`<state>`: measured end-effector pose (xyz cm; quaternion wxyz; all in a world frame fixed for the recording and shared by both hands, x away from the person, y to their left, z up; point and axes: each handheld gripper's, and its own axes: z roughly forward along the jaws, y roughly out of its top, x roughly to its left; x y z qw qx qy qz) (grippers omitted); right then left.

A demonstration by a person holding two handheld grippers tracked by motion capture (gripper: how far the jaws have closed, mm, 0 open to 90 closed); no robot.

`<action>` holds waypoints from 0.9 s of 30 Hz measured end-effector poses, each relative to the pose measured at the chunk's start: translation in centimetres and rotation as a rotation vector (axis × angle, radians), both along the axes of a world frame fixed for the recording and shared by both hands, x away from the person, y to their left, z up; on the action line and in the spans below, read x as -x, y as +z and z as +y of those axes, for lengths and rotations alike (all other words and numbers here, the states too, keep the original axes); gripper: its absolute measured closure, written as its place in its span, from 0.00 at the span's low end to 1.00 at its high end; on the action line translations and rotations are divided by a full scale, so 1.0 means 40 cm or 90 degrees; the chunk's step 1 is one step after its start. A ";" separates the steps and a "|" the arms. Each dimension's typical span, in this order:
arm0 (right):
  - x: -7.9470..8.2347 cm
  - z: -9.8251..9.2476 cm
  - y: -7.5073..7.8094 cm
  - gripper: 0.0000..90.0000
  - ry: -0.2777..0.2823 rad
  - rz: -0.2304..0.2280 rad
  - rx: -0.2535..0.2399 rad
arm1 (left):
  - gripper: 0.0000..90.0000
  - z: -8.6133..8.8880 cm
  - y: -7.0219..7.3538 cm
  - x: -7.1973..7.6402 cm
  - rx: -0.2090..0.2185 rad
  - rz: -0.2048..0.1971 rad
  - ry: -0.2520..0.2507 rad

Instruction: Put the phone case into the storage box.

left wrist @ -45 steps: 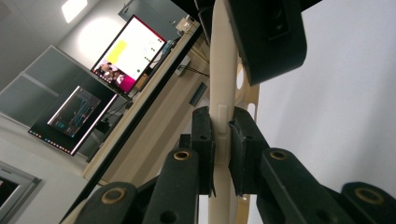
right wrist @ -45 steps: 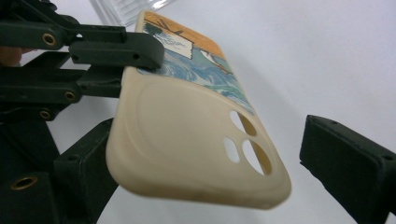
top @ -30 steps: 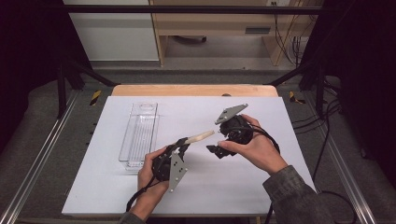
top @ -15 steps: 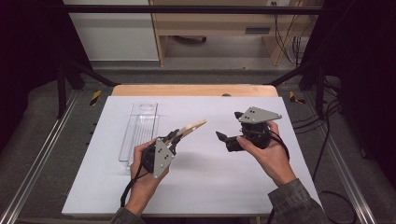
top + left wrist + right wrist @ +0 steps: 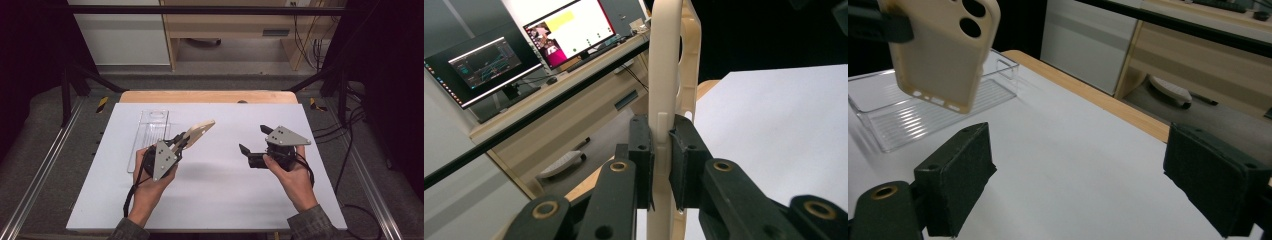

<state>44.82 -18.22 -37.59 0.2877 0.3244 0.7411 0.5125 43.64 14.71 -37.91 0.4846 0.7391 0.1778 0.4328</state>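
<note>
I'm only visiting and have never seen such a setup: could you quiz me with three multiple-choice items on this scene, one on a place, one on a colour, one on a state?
1. Where is the clear tray?
A. left part of the table
B. on the floor
C. in the right hand

2. What colour is the phone case?
A. blue
B. cream
C. red

3. How is the right gripper?
A. clamping the case
B. open, holding nothing
C. shut on the tray

Answers: 1 A, it lies beside the left gripper; 2 B, its back looks cream; 3 B, its fingers stand apart over bare table.
</note>
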 end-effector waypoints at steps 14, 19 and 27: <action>0.062 -0.049 -0.106 0.06 -0.045 -0.036 -0.056 | 0.89 0.072 0.050 -0.038 0.031 0.011 0.021; 0.082 -0.062 -0.139 0.05 -0.054 -0.044 -0.068 | 0.89 0.105 0.068 -0.046 0.043 0.012 0.036; 0.110 -0.096 -0.220 0.05 -0.099 -0.063 -0.095 | 0.89 0.156 0.087 -0.067 0.087 0.036 0.060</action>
